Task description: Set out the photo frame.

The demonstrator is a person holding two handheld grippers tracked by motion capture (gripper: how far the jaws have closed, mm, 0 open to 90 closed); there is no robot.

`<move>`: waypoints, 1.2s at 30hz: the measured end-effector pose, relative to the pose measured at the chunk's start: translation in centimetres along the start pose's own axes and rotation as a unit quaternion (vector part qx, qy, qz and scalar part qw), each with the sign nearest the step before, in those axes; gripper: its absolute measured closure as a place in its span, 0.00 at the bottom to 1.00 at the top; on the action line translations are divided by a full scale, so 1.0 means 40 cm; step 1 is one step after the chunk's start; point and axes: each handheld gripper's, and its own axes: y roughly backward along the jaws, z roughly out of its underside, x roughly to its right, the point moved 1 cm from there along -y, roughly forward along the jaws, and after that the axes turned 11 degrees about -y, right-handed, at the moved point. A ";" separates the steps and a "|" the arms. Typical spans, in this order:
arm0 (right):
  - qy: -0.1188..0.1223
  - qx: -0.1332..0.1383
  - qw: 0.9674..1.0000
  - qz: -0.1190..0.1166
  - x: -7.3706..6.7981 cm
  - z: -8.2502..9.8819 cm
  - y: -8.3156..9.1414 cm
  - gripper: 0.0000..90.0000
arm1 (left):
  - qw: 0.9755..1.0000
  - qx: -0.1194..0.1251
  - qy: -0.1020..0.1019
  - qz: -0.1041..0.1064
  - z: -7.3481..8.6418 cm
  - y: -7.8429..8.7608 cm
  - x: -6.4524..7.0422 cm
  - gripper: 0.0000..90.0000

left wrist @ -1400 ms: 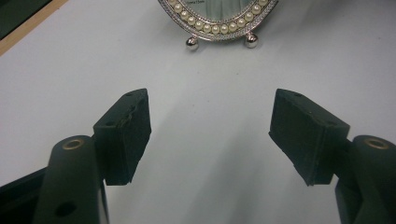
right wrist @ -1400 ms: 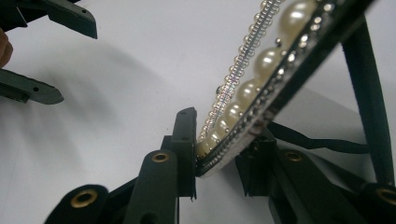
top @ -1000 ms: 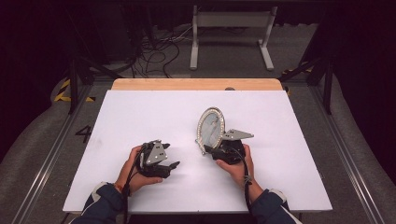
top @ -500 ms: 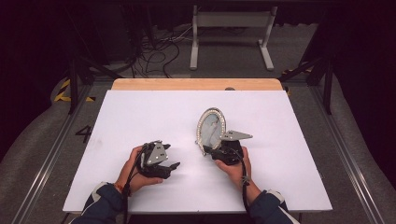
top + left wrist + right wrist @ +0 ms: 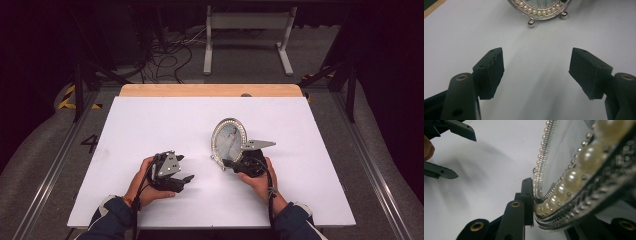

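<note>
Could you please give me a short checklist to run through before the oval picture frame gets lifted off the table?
1. Right tongs closed on the pearl-edged picture frame: ok; the jaws have just been closing, and the left pad presses its rim.
2. Far pad's contact: cannot tell, hidden behind the rim.
3. Frame upright on its ball feet: ok.
4. Left tongs open and apart from the frame: ok.
5. White tabletop around the frame free of obstacles: ok.
</note>
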 end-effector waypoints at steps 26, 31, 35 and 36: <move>0.045 0.051 0.995 0.068 -0.032 0.005 0.101 0.69 | 0.995 0.061 0.070 0.040 -0.086 -0.146 -0.096 0.30; 0.045 0.070 0.994 0.076 -0.038 0.009 0.135 0.71 | 0.993 0.068 0.088 0.046 -0.104 -0.187 -0.110 0.28; 0.037 0.085 0.993 0.079 -0.041 0.010 0.150 0.76 | 0.992 0.073 0.092 0.044 -0.112 -0.209 -0.114 0.30; 0.039 0.089 0.992 0.080 -0.043 0.011 0.152 0.78 | 0.992 0.073 0.091 0.046 -0.113 -0.211 -0.114 0.30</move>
